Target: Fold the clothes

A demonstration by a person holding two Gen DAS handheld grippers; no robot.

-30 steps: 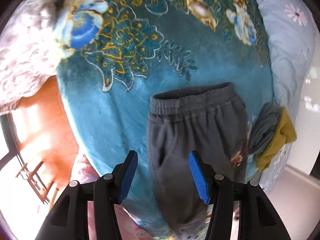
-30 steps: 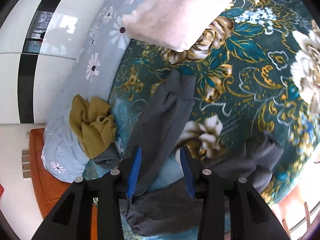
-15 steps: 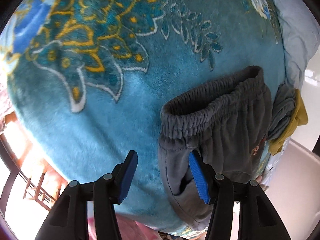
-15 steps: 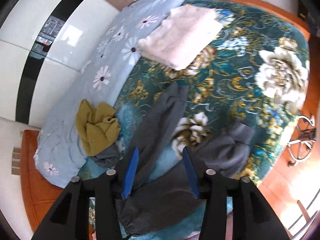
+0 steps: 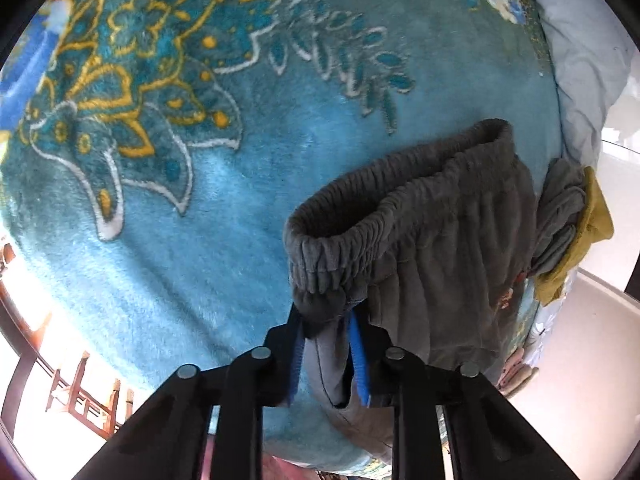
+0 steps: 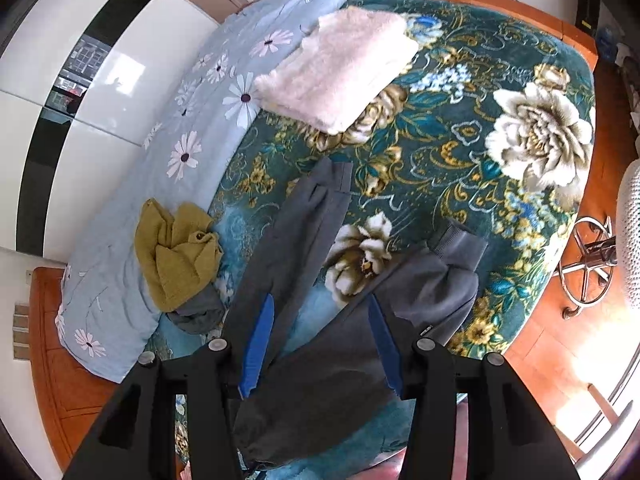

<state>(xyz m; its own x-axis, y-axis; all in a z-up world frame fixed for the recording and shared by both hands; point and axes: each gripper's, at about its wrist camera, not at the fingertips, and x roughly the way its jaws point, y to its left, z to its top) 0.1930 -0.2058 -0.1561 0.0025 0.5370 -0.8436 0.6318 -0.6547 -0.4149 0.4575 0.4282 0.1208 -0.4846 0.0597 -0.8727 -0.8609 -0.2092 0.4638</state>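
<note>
A pair of grey sweatpants (image 6: 304, 320) is spread on a bed covered by a teal floral blanket (image 6: 460, 128). In the right wrist view one leg is seen stretched away toward the far side of the bed, while the other is bent to the right with its ribbed cuff (image 6: 452, 236) turned back. In the left wrist view the elastic waistband (image 5: 384, 208) is bunched and lifted off the blanket, and its near corner is pinched by the left gripper (image 5: 328, 344), whose blue pads are drawn almost together on the fabric. The right gripper (image 6: 320, 344) is held above the upper part of the sweatpants with its blue pads wide apart and nothing between them.

A crumpled mustard-yellow garment (image 6: 176, 252) is seen lying on another grey garment (image 6: 200, 312) just beside the sweatpants, at the edge of a pale blue daisy-print quilt (image 6: 192, 132). A folded pale pink fluffy blanket (image 6: 340, 68) is placed at the far end of the bed. A chair's chrome star base (image 6: 588, 264) is visible on the wooden floor (image 6: 552, 368).
</note>
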